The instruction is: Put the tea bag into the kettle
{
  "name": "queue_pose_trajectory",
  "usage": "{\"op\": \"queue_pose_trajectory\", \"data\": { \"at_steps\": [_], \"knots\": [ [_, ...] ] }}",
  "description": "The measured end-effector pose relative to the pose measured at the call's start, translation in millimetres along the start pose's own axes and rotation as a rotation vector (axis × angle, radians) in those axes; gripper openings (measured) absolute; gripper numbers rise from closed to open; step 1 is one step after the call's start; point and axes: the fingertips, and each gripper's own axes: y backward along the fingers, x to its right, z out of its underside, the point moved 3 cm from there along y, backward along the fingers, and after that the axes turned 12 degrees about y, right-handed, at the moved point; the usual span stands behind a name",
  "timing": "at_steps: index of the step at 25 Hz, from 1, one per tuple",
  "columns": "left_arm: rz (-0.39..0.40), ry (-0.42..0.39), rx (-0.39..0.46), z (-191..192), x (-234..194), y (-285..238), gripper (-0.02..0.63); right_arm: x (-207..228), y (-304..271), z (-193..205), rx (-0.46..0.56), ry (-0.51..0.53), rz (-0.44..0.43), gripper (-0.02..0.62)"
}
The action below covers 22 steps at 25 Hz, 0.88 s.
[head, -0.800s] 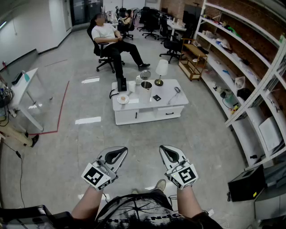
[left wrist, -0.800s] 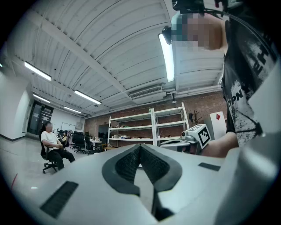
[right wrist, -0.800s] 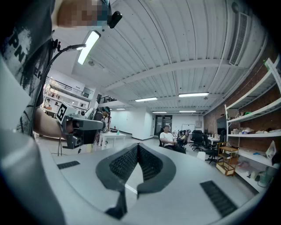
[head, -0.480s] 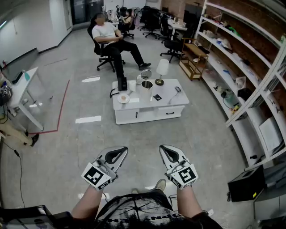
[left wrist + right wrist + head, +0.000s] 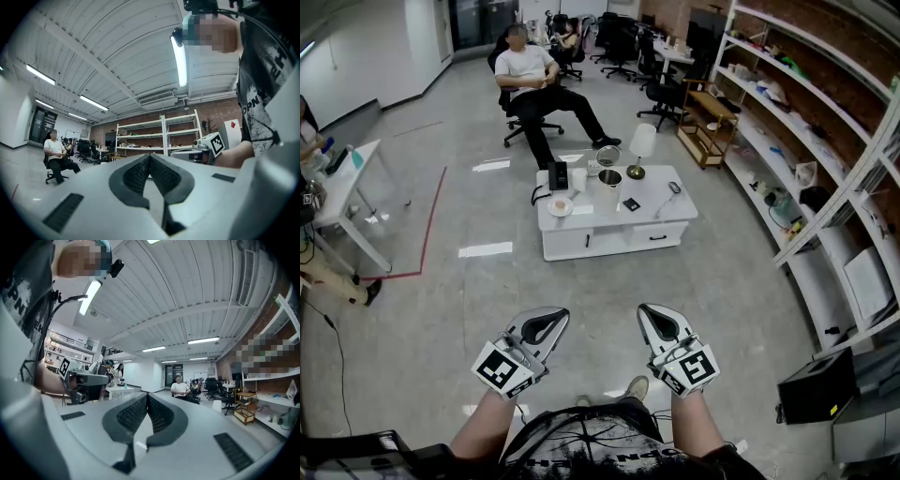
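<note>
In the head view, the left gripper (image 5: 549, 317) and right gripper (image 5: 651, 313) are held low at six o'clock; the kettle (image 5: 607, 180) is seen on the white table (image 5: 661, 225) at twelve o'clock (well apart from both); in the left gripper view, the jaws are pressed together, empty; in the right gripper view, likewise.

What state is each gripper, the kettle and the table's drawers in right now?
left gripper: shut, empty
right gripper: shut, empty
kettle: upright on the white table, lid looks flipped up
drawers: closed
</note>
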Motion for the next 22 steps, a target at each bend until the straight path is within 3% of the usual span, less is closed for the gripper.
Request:
{"op": "queue_pose_trajectory", "data": {
  "at_steps": [14,22],
  "knots": [
    [0.013,0.007,0.012,0,-8,-8,0.006,5,-5,-2,-0.01,0.019,-0.006,0.009],
    [0.032,0.021,0.014,10,-26,-38,0.006,34,-6,9,-0.04,0.032,0.01,0.009]
  ]
}}
